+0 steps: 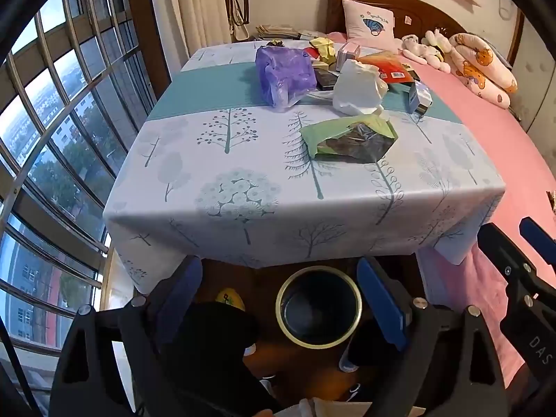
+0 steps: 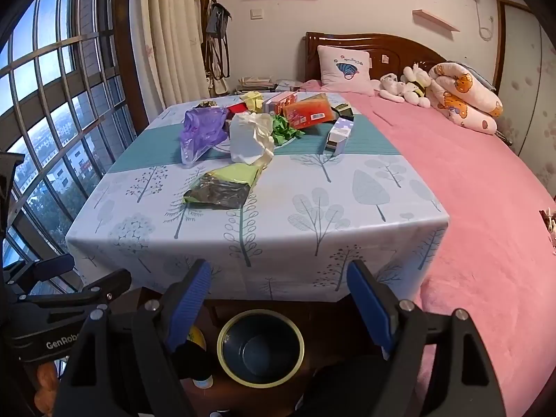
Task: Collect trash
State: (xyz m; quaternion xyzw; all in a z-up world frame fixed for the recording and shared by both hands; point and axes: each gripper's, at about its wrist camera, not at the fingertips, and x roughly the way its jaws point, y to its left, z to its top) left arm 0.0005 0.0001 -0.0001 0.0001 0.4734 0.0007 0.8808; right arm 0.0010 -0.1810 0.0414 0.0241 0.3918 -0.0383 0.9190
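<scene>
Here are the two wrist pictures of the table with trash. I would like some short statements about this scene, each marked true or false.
1. Both the left gripper and the right gripper are open and hold nothing. True.
2. The bin is full of trash. False: it looks empty.
3. The green wrapper is the trash nearest the table's front edge. True.
4. The purple bag lies on the pink bed. False: it lies on the tablecloth.

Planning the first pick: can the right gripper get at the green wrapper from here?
Probably yes. The right gripper is open and empty, and the green wrapper lies alone on the tablecloth, nearest the front edge, with bare cloth before it. The white bag sits just behind.
</scene>
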